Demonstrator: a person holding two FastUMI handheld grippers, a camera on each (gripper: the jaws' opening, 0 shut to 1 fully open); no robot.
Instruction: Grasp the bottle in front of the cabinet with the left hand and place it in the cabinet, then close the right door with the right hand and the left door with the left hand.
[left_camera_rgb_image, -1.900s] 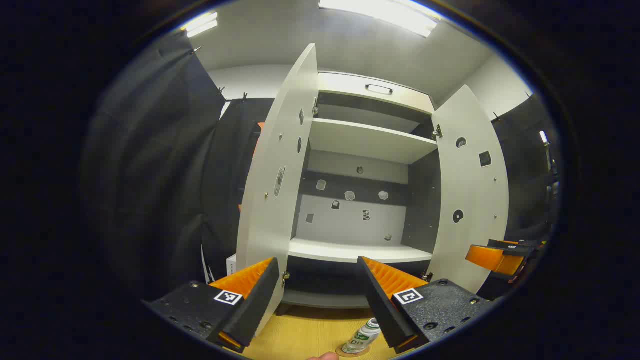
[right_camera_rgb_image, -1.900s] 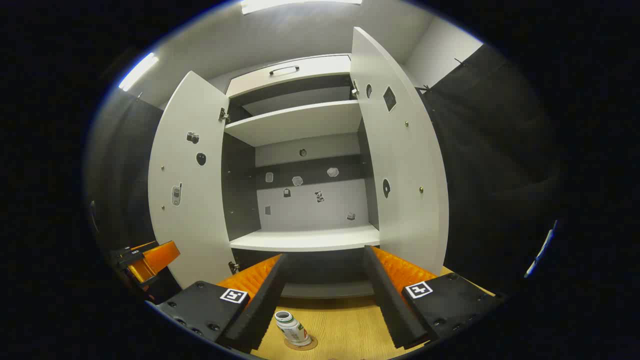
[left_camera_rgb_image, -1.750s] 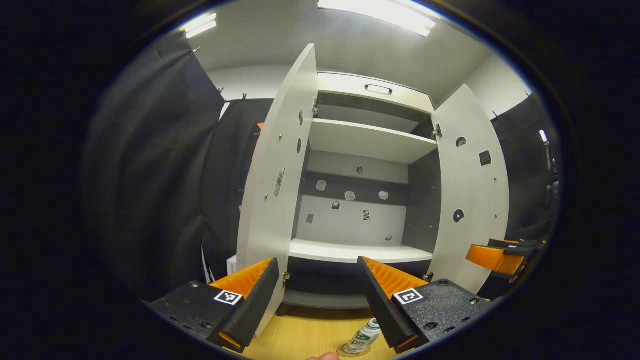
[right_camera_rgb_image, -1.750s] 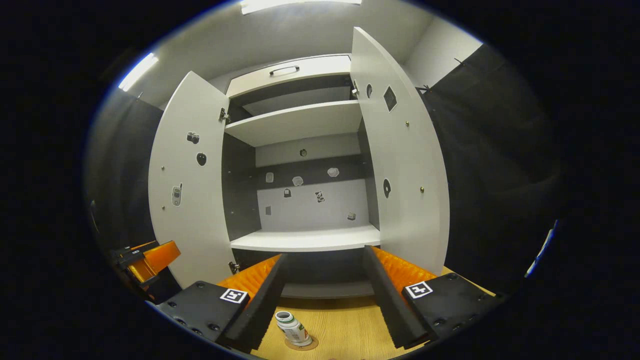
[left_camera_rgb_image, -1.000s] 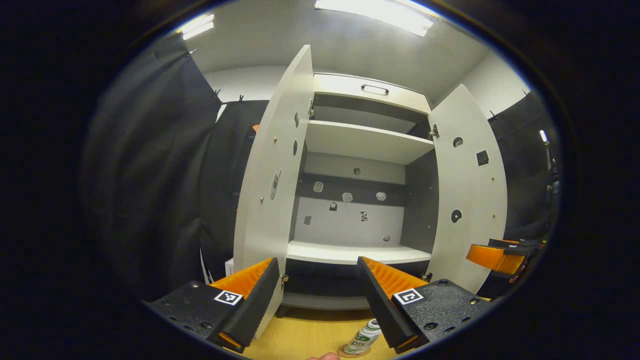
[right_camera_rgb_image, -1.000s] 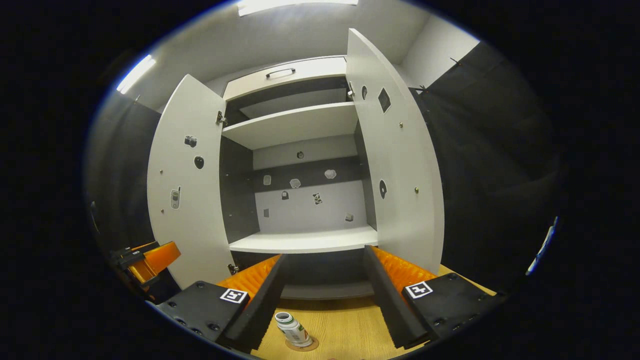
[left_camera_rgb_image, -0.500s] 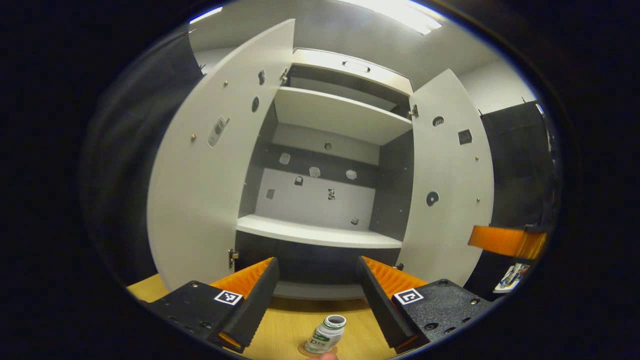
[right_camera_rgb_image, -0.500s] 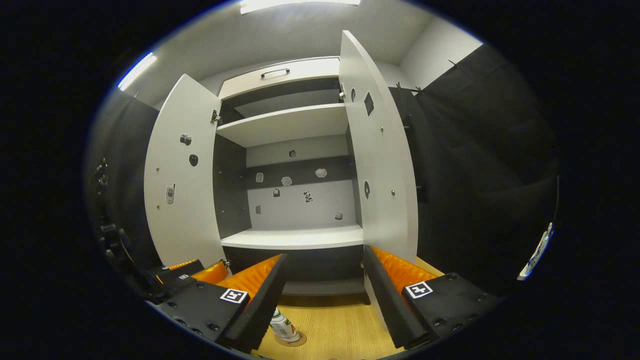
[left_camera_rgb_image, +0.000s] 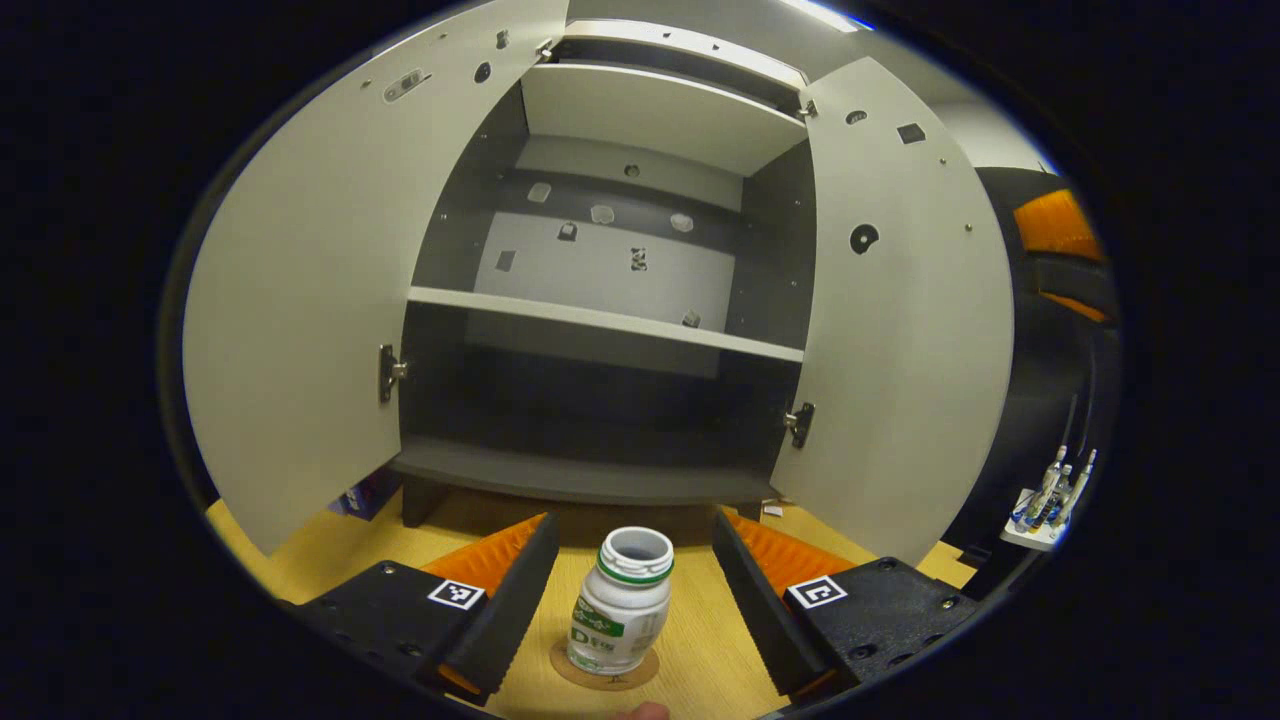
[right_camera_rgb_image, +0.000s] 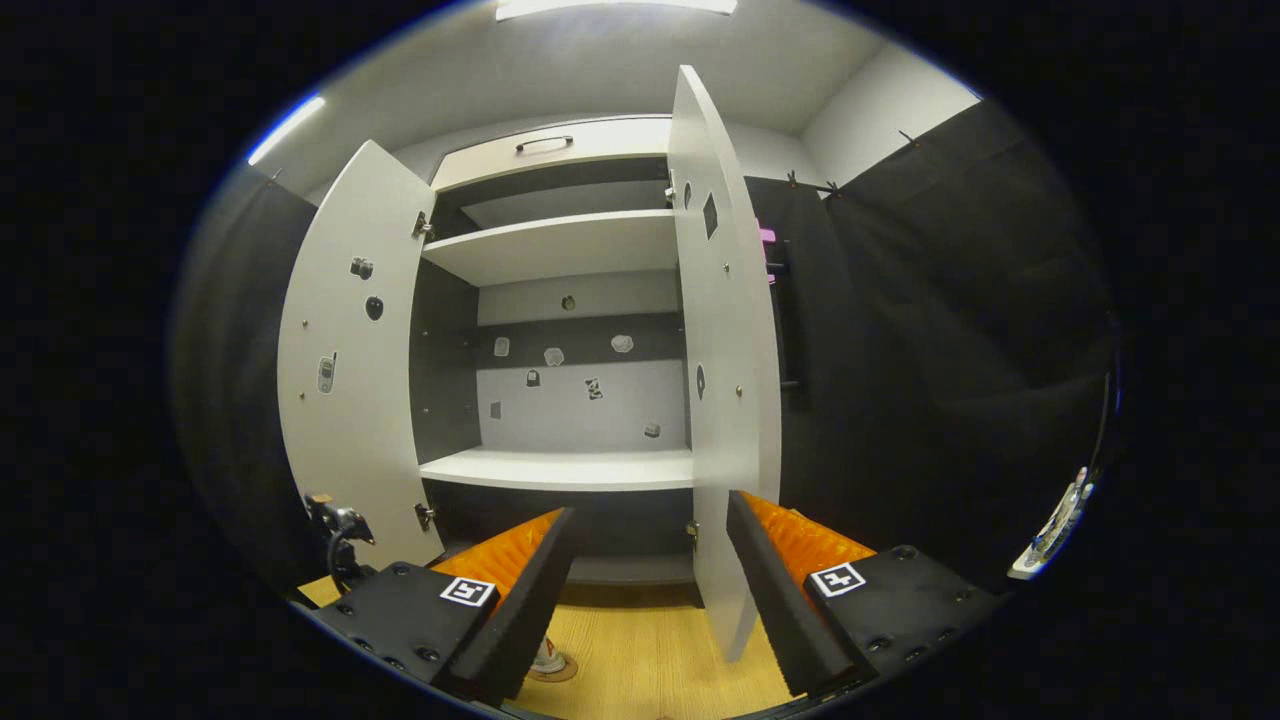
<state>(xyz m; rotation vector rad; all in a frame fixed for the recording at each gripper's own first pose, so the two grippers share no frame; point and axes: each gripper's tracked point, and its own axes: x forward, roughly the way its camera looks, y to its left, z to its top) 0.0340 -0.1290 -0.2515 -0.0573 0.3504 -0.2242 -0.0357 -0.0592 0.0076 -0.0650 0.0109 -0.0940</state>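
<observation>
A white bottle (left_camera_rgb_image: 620, 605) with a green label and no cap stands upright on a round mark on the wooden floor (left_camera_rgb_image: 700, 640). My left gripper (left_camera_rgb_image: 632, 523) is open, with one finger on each side of the bottle and a gap to both. Behind it stands the cabinet (left_camera_rgb_image: 600, 325), with its left door (left_camera_rgb_image: 290, 290) and right door (left_camera_rgb_image: 900, 330) swung wide. My right gripper (right_camera_rgb_image: 650, 510) is open and empty in front of the right door (right_camera_rgb_image: 722, 400), seen nearly edge-on. The bottle's base (right_camera_rgb_image: 548, 660) peeks out behind one finger.
The cabinet has a white middle shelf (right_camera_rgb_image: 560, 468), a dark bottom shelf (left_camera_rgb_image: 570, 480) and an upper shelf (right_camera_rgb_image: 560, 245). A small white stand with several little bottles (left_camera_rgb_image: 1050, 490) sits at the far right. A dark box (left_camera_rgb_image: 360, 492) lies under the left door.
My left gripper has dropped low and moved forward, so the bottle now stands between its fingers. My right gripper has shifted right, and the right door now appears edge-on.
</observation>
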